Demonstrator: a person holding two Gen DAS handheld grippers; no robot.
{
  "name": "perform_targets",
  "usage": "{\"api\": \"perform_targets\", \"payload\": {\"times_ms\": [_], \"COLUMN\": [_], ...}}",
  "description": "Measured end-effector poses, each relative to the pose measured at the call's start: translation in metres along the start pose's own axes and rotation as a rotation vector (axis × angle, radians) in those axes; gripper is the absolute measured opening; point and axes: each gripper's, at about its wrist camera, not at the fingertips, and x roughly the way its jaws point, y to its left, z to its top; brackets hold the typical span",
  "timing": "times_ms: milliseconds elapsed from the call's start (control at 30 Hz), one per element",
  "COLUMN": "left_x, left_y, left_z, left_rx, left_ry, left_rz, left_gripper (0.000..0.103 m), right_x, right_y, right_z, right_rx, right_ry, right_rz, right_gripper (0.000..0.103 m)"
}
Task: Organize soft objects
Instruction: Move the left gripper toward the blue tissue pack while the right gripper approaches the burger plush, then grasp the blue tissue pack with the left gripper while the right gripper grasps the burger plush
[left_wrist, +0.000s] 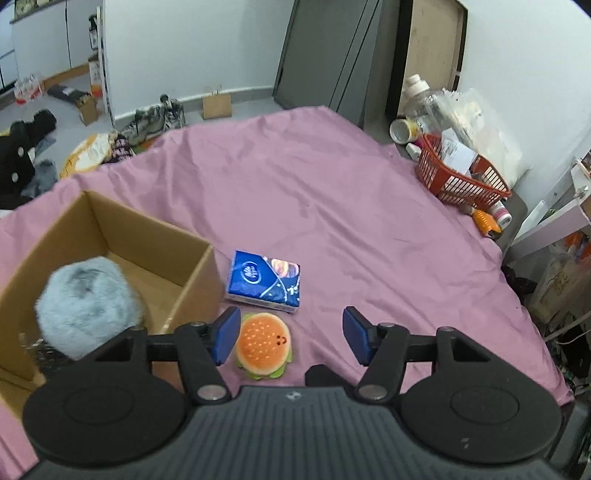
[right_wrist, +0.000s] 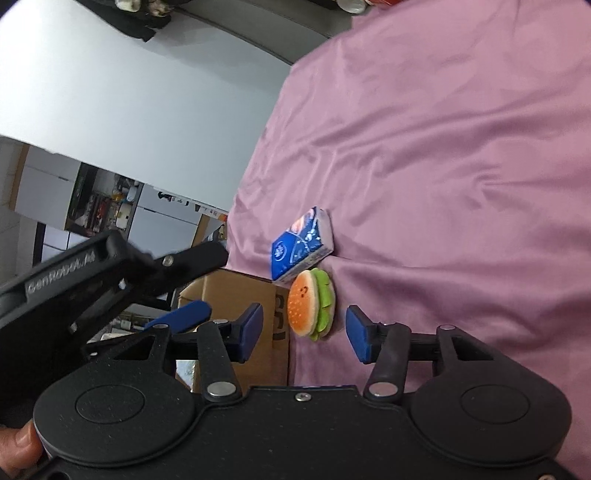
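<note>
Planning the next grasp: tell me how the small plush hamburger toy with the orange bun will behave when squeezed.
The plush hamburger toy looks stuffed, so it probably compresses and weighs little. Its fabric surface likely grips the pads rather than slipping. Lying flat on the pink bedsheet, it seems unlikely to roll.

My feed is evenly lit, soft indoor light with no hard glare; I can't tell where it comes from. The pink sheet reads clearly, with only faint shading in its creases. The burger toy casts a small soft shadow, and the tissue pack is sharp enough that I can see its print. The fluffy ball in the cardboard box looks a little smeared. In the right wrist view the other gripper at the left is blurred. Both views bow strongly toward the edges, with dark corners; walls and the far bed edge curve. The near black gripper bodies are dim, showing little detail.
</note>
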Motion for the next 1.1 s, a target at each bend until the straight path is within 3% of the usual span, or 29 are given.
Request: {"api": "perform_targets", "payload": {"times_ms": [533,567,633,700,867,1100], "left_x": [0.067,0.070,0.072,0.075,0.084,0.094], "left_y": [-0.007,-0.005,-0.006,-0.009,-0.018,-0.032], "left_z": [0.024,0.025,0.025,0.026,0.027,0.021], "left_rx": [0.030,0.031,0.054,0.074,0.094,0.144], "left_ry": [0.102,0.108,0.101,0.098,0.115,0.099], "left_rz": [0.101,0.109,0.124,0.133,0.153,0.244], "left_gripper": [0.069,0.069,0.069,0.069,0.070,0.070], "right_x": [0.056,0.058,0.062,0.062,0.043,0.020], "right_y": [-0.012,-0.012,-0.013,-0.017,-0.021,-0.038], "right_z": [0.008,0.009,0.009,0.009,0.016,0.023], "right_rx": [0.055,0.052,0.054,0.073,0.082,0.134], "right_ry": [0.092,0.096,0.110,0.115,0.053,-0.013], "right_rz": [-0.008,-0.011,-0.021,-0.021,-0.035,-0.056], "right_gripper": [0.049,0.046,0.025,0.020,0.018,0.018]}}
